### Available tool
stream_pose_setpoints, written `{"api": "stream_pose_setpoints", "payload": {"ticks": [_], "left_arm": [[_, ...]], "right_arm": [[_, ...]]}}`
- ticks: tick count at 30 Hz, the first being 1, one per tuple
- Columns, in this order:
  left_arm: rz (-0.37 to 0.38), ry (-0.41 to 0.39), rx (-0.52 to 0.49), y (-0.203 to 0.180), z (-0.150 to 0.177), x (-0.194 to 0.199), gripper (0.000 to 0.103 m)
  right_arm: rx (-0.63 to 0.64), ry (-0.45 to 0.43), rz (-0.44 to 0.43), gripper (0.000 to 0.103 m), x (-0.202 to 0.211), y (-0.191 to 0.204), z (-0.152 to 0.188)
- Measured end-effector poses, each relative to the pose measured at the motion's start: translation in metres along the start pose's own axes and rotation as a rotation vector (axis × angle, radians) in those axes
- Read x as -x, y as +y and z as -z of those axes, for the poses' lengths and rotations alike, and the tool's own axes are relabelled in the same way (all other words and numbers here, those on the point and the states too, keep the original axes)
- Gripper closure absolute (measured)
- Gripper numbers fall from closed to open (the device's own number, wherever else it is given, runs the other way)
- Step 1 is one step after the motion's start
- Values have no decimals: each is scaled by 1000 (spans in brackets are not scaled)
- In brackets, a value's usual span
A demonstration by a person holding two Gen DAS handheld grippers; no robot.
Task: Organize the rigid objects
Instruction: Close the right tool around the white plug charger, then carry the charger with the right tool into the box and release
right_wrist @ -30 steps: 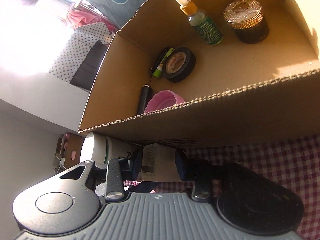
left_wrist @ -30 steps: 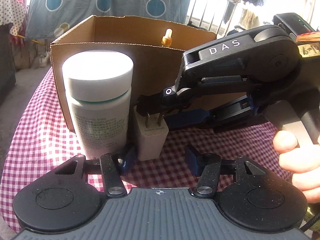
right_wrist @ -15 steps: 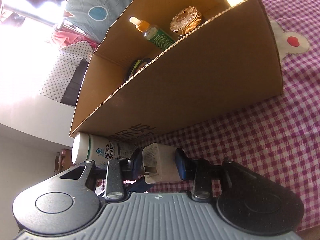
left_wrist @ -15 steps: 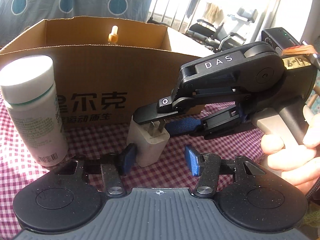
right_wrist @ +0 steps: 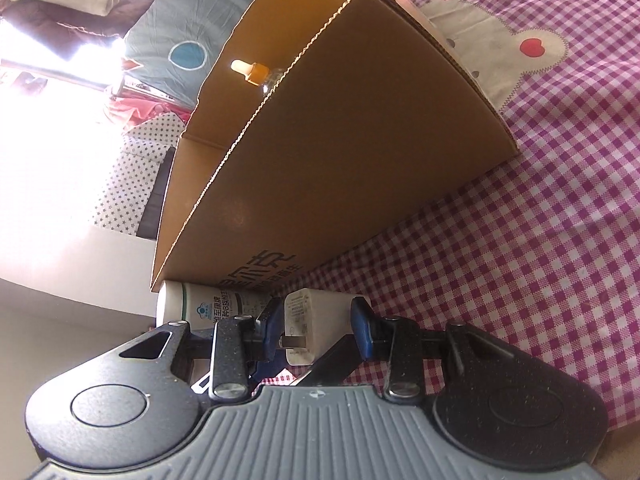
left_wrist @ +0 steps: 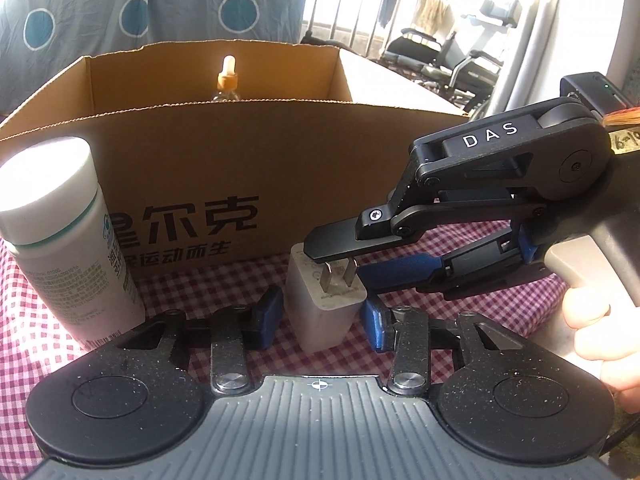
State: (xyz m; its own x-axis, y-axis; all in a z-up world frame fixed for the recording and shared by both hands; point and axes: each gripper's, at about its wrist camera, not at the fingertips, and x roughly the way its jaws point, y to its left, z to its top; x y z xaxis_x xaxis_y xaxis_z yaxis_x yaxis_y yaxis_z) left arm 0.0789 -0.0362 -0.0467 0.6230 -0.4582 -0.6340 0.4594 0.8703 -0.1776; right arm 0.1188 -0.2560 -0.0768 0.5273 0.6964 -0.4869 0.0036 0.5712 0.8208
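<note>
While gripped from two sides, task item: a white plug adapter (left_wrist: pixel 320 312) stands on the checked cloth (left_wrist: pixel 224 280), tilted, with its two metal prongs facing up and towards the left wrist camera.
Item location: outside the cardboard box (left_wrist: pixel 280 160), just in front of its printed front wall and apart from it.
Left gripper (left_wrist: pixel 320 322): its jaws have just been closing, with the adapter between them. The blue pads now sit narrow, one against each side of the adapter's body. Contact looks firm on the right pad. On the left pad a sliver of gap may remain low down.
Right gripper (right_wrist: pixel 316 322): clamped narrow on the same adapter. In the left wrist view its upper black finger lies over the prong face and its lower blue-padded finger sits against the adapter's right flank. In its own view both pads press on the white body.
Hand (left_wrist: pixel 600 332): fingers wrapped round the right gripper's pale handle at the right edge of the left wrist view.
White bottle (left_wrist: pixel 68 248): upright on the cloth, left of the adapter and close to the box front. Whether it touches the box cannot be told.
Dropper bottle (left_wrist: pixel 228 76): inside the box. Only its orange collar and pale bulb show above the wall.
Box contents otherwise: hidden by the front wall.
Cloth: purple and white check, with a pale appliqué patch beyond the box's far corner in the right wrist view.
</note>
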Motion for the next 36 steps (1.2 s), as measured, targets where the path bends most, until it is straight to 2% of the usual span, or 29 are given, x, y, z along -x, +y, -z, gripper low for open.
{"api": "stream_pose_setpoints", "payload": {"ticks": [7,20,28,33,36], "left_arm": [[-18,3,-20,-9,2,8,70],[-74,-57,-53,-27,-10,33,71],[-127,-189,-97,-30,-56,75,71],[-143,-226,-93,-20,-96,75,71],[-141,-208,-54,-9,-115,55,72]], "right_arm": [[18,-9,-1,64,-4,3,4],[64,-64,-71,63,24,22,11],[190,-166,-183,63,55,81,-6],[277,-199,-180,63,55,114,-40],[300,-178,-145,63,43,121,-66]]}}
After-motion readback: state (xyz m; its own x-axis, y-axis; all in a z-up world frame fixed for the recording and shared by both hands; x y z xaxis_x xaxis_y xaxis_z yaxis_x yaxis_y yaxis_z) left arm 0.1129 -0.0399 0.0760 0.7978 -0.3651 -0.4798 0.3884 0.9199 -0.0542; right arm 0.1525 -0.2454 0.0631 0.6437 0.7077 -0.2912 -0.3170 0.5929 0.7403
